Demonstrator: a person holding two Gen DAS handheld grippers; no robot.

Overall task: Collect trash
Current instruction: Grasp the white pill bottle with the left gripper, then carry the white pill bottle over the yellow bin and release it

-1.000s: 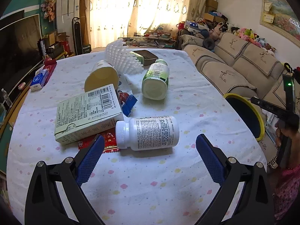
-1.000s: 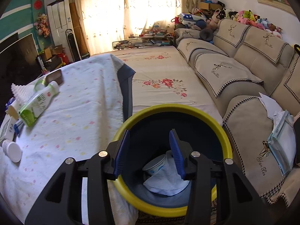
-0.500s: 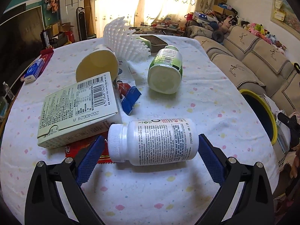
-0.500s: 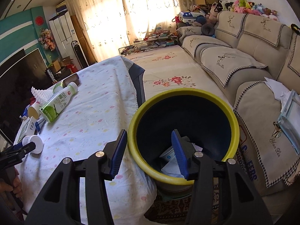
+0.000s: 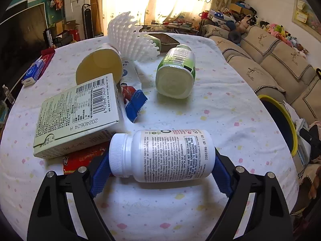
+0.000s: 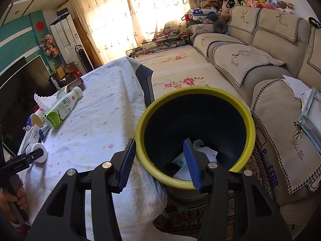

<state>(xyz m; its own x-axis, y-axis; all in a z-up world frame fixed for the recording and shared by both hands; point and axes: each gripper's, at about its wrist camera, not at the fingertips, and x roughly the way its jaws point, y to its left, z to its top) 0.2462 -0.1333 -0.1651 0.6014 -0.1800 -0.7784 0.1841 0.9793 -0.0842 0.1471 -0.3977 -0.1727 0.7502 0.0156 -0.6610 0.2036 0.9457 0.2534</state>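
A white pill bottle point(image 5: 166, 154) lies on its side on the dotted tablecloth point(image 5: 220, 108). My left gripper point(image 5: 161, 161) straddles it lengthwise. Its jaws are closing, and the blue pads point(image 5: 100, 172) meet the cap on the left and the base on the right. The right wrist view shows the bottle's cap point(image 6: 39, 153) at the table's near left. My right gripper point(image 6: 159, 143) is open and empty over the near rim of the yellow-rimmed dark bin point(image 6: 192, 91). One finger is over the cloth, the other over the bin's inside. Paper trash and a cup point(image 6: 181, 161) lie in the bin.
Behind the pill bottle lie a pale cardboard box point(image 5: 78, 112), a red packet point(image 5: 84, 158), a blue wrapper point(image 5: 136, 104), a yellow cup point(image 5: 100, 68), a white foam net point(image 5: 130, 38) and a green drink bottle point(image 5: 176, 72). A sofa point(image 6: 260, 60) flanks the bin.
My left gripper came forward and down around the pill bottle, and its jaws narrowed onto the bottle's ends. My right gripper drew back from above the bin's middle to its near rim.
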